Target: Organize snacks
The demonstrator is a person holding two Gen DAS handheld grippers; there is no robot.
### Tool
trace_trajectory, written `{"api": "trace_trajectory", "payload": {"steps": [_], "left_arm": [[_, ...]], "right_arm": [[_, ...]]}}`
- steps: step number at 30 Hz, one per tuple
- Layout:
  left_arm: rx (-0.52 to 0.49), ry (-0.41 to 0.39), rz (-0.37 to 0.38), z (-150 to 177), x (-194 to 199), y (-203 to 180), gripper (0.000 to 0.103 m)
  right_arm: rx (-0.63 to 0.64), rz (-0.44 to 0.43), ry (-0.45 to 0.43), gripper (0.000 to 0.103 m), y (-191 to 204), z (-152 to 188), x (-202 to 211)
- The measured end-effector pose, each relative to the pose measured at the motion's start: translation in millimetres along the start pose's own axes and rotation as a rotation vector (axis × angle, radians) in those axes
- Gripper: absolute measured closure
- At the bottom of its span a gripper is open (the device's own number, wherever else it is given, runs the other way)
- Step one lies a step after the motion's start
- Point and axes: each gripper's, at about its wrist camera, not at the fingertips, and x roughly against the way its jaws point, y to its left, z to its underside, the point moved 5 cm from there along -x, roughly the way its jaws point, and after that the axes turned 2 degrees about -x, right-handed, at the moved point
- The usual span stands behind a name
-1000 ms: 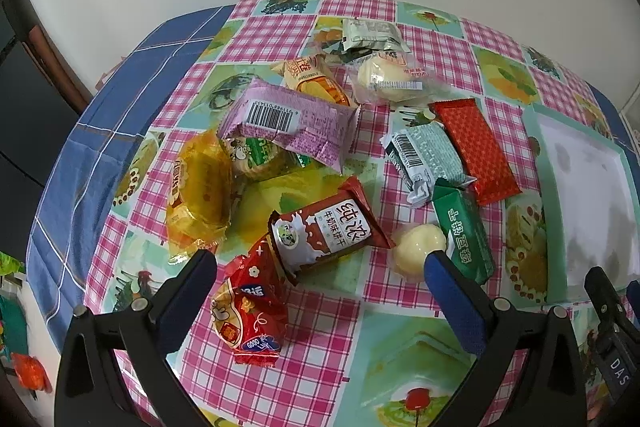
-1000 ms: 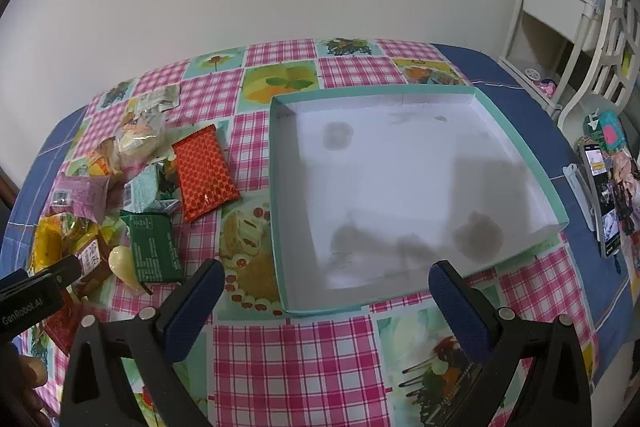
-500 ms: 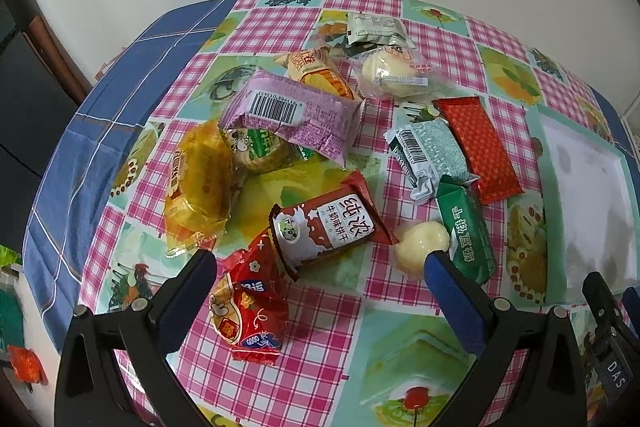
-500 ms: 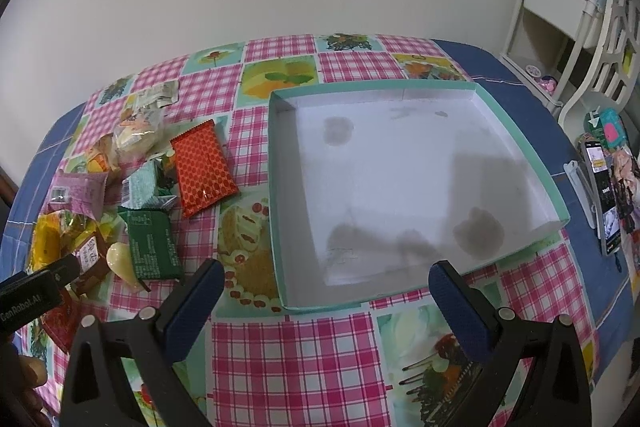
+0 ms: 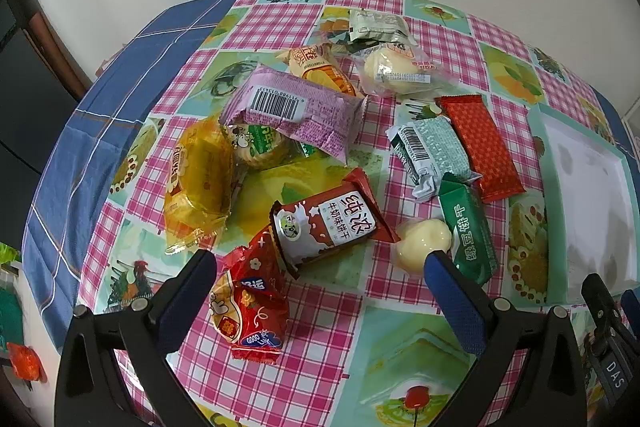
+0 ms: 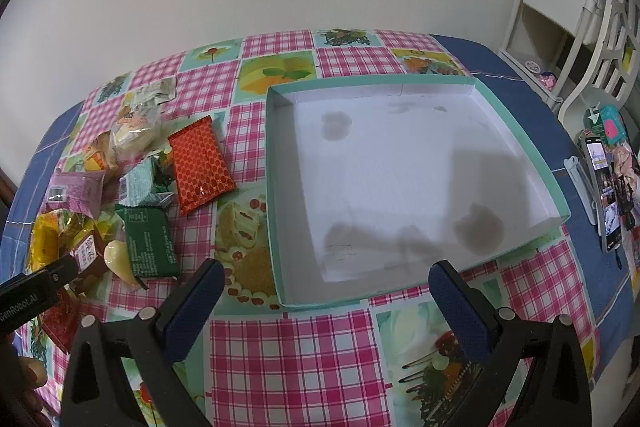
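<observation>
Closer now, both open, empty hand-held grippers—left (image 5: 320,267) over snack pile (image 5: 320,163), right (image 6: 326,277) before teal box (image 6: 276,187).

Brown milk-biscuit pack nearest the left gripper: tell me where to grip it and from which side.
Grip the brown milk-biscuit pack across its short width at mid-body, coming down from above with the left gripper, whose jaws are open. It lies flat and tilted, its lower end overlapping the red candy bag, so probably turn the jaws to span the long edges and avoid the crimped ends.
</observation>
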Motion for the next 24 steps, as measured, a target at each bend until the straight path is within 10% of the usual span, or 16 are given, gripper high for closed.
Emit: {"api": "trace_trajectory", "payload": {"steps": [14, 24], "left_arm": [[0.013, 0.0, 0.001, 2, -1, 5, 0.0], [0.217, 0.026, -0.019, 0, -6, 59, 0.0]], "right_arm": [[-0.001, -0.004, 0.001, 0.0, -1, 0, -1], [0.041, -0.215, 0.046, 0.0, 57, -1, -9]]}}
